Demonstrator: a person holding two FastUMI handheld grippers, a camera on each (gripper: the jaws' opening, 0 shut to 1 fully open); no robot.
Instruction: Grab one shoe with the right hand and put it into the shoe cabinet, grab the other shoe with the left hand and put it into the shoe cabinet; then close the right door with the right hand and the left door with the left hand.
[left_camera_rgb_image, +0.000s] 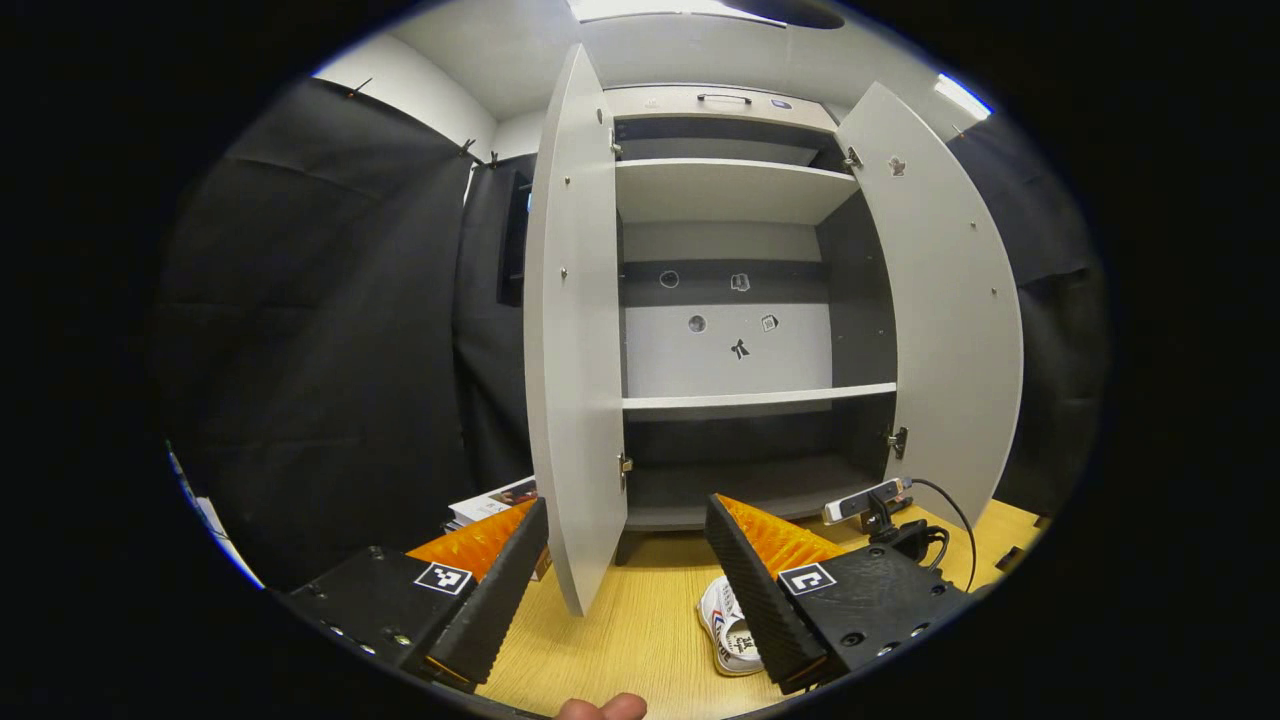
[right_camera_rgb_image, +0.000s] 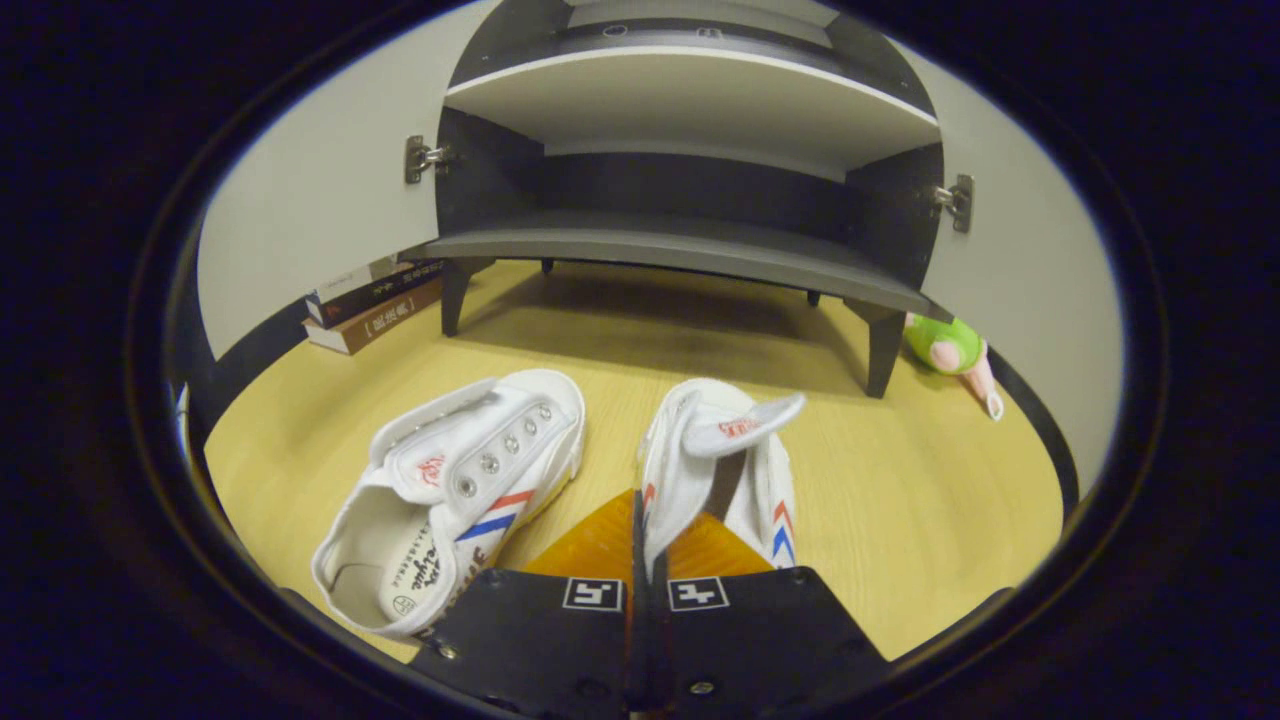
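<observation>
- Right gripper view: the right tool (right_camera_rgb_image: 640, 545) has its two fingers drawn together on the inner side wall of the white canvas shoe with red and blue stripes on the right (right_camera_rgb_image: 720, 470); the fingers look pressed against the fabric from both sides, so I judge it clamped on that shoe.
- That shoe rests on the pale wooden table (right_camera_rgb_image: 900, 500), its long axis pointing away from the tool toward the grey two-door shoe cabinet (right_camera_rgb_image: 680, 250); the heel is nearest the tool, the toe toward the cabinet.
- The cabinet's bottom shelf lies straight ahead and above the shoe, so the coming move is a lift and a forward carry along the shoe's own axis.
- The second white canvas shoe, on the left (right_camera_rgb_image: 450, 490), lies just beside the gripped one, angled with its toe toward it, opening facing up.
- Left gripper view: the left tool (left_camera_rgb_image: 625, 560) hangs with fingers spread wide, holding nothing, facing the cabinet with both doors open.
- A white shoe (left_camera_rgb_image: 728, 628) peeks out on the table, partly hidden behind the left tool's own right-hand finger.
</observation>
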